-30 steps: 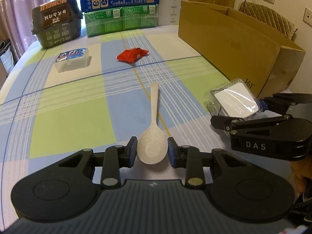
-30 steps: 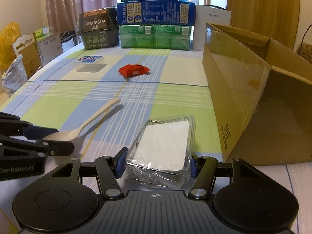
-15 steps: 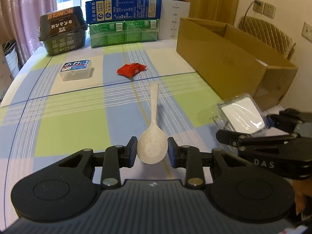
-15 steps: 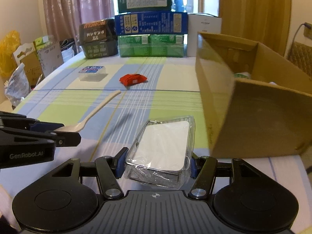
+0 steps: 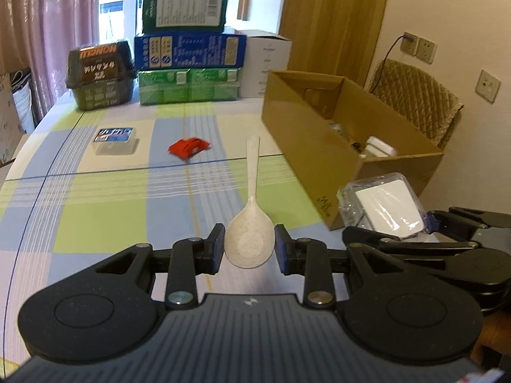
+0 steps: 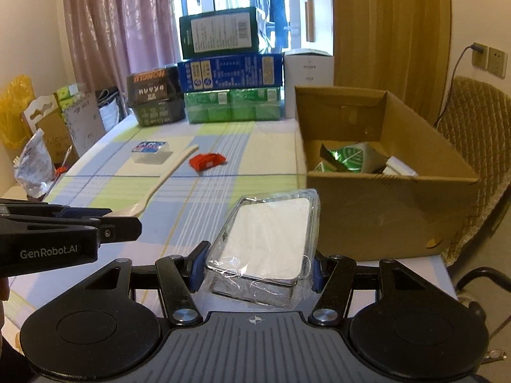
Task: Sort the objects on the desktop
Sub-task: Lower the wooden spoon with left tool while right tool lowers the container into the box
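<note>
My left gripper [image 5: 249,250] is shut on the bowl of a cream speckled spoon [image 5: 250,223], whose handle points away over the checked tablecloth. My right gripper [image 6: 255,269] is shut on a clear plastic-wrapped case with a white card inside [image 6: 266,242]. Both are held above the table. The open cardboard box [image 6: 392,210] stands just right of the case and holds a green packet and other items. From the left wrist view the right gripper [image 5: 424,226] with the case [image 5: 383,204] is at the right, beside the box [image 5: 306,134].
A red packet [image 5: 188,147] and a small clear box with a blue label [image 5: 115,138] lie on the tablecloth [image 5: 95,210]. Stacked green and blue cartons [image 5: 190,63], a dark container [image 5: 102,75] and a white box line the far edge. A wicker chair [image 6: 476,127] stands right of the table.
Both grippers have risen from the table with the spoon and the case held, so the views now look into the open cardboard box.
</note>
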